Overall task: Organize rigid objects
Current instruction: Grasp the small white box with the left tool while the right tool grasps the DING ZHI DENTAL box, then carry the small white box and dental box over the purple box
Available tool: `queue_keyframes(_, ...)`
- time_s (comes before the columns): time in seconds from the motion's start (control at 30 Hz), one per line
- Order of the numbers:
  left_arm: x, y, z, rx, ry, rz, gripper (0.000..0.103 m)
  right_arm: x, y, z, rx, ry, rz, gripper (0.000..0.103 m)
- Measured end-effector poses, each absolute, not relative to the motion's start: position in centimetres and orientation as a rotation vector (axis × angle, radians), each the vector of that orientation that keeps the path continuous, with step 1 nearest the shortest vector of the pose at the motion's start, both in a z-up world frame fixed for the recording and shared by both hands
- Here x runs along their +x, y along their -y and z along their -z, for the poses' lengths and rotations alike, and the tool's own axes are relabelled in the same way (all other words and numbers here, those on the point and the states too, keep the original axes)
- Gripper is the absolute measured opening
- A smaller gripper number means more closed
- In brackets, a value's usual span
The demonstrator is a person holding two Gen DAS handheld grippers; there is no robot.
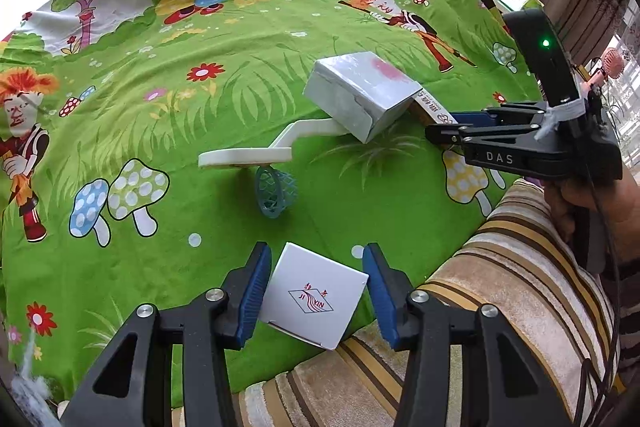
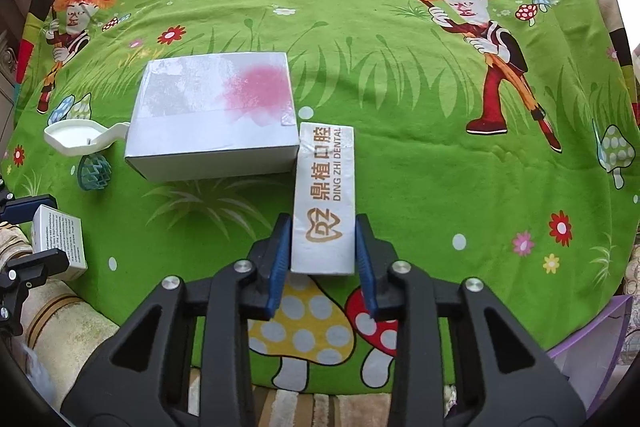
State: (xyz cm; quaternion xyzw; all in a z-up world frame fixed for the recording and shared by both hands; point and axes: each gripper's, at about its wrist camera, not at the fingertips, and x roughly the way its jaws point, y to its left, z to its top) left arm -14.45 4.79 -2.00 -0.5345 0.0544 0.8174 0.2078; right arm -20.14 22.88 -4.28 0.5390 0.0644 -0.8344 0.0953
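Right wrist view: your right gripper [image 2: 323, 255] clamps the long white cardboard dental box [image 2: 325, 199], aligned beside the large white carton [image 2: 212, 115]. Left gripper [image 1: 316, 291] brackets a small white cube box [image 1: 312, 299], grip uncertain.

A large white box [image 2: 212, 115] with a pink blotch is lying flat on the cloth — a long dental-branded box [image 2: 325, 199] is lying beside its right edge, touching it. A small white square box [image 1: 314, 295] is sitting tilted near the cloth's edge.
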Motion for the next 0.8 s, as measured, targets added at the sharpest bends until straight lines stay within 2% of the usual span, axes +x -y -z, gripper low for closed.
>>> queue_keyframes(0.3,-14.4,-6.3,1.0,-1.460,-0.119,-2.287,0.048,-18.9,-24.0,3.0,1.543,-0.148,2.542,0.035)
queue_keyframes(0.8,-13.5,-13.8,-0.9,-1.384,-0.091,-2.261,0.048,-14.1,-29.8,0.6,1.473,-0.009,2.644,0.035)
